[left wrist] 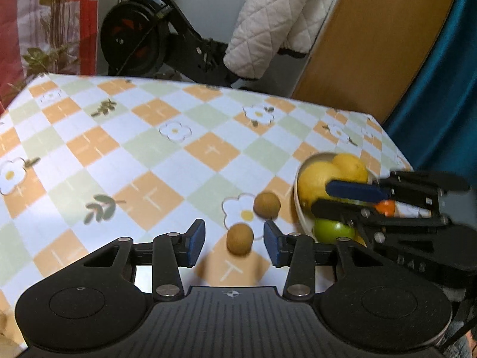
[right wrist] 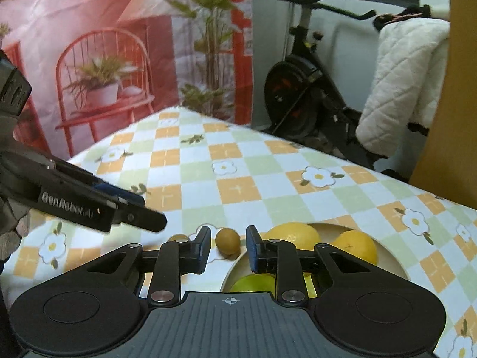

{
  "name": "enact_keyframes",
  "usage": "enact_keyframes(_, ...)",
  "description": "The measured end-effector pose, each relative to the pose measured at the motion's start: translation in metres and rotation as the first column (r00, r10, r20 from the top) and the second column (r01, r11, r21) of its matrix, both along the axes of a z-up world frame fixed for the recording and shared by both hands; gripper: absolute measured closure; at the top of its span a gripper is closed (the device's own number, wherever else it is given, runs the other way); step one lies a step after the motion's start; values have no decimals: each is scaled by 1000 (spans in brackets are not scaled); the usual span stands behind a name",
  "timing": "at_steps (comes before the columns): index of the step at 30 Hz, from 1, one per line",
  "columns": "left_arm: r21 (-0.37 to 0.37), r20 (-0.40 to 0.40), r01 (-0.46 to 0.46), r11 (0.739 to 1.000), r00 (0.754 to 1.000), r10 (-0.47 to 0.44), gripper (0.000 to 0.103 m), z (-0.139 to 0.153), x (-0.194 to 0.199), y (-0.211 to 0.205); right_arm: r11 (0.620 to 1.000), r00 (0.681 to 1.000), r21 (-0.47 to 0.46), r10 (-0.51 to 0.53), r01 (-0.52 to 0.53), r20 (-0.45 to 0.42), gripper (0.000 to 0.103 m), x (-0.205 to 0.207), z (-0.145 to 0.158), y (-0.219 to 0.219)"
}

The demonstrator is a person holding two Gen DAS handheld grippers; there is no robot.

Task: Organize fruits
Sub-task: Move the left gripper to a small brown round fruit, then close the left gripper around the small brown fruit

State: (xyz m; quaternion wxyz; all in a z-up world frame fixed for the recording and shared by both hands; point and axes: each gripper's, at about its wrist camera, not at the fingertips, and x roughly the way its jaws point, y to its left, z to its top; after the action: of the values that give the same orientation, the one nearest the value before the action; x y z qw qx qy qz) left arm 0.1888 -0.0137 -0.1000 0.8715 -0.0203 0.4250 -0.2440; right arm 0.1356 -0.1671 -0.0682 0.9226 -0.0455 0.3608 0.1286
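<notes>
Two small brown round fruits lie on the checked tablecloth. The nearer fruit [left wrist: 240,238] sits between the open fingers of my left gripper [left wrist: 234,240], untouched. The farther fruit [left wrist: 267,204] lies beside the white bowl [left wrist: 299,205]; it also shows in the right wrist view [right wrist: 227,239]. The bowl [right wrist: 390,253] holds two yellow citrus fruits [left wrist: 319,180] [left wrist: 350,167] and a green fruit [left wrist: 332,230]. My right gripper [right wrist: 228,246] is open and empty, above the bowl's left rim. It also shows in the left wrist view [left wrist: 325,195], over the bowl.
The table carries an orange, green and white checked cloth [left wrist: 143,155] with flowers. An exercise bike [left wrist: 149,35] and a white quilted cover [left wrist: 277,18] stand behind the far edge. A wooden panel [left wrist: 378,35] rises at the back right.
</notes>
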Motion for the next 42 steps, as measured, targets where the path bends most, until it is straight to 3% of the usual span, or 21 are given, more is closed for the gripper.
enact_keyframes(14,40,22,47,998,999,-48,60,-24,6,-20,999,1000,-39,26,-26,-13,79,16,-7,0)
enact_keyframes(15,43,22,47,998,999,-48,62,-25,6,-21,999,1000,-39,28,-28,-14,79,17,-7,-1)
enact_keyframes(16,50,27,45,998,999,-47,75,-26,6,-22,999,999,-40,29,-30,-16,79,18,-8,0)
enact_keyframes(17,58,34,41,997,998,-43,77,-26,6,-22,999,999,-41,32,-33,-18,79,20,-8,0)
enact_keyframes(33,-16,35,-97,995,995,98,77,-17,6,17,987,989,-120,96,-109,-110,79,53,-33,26)
enact_keyframes(42,-46,27,-121,992,992,122,77,-15,3,22,975,981,-180,99,-129,-164,76,65,-45,38)
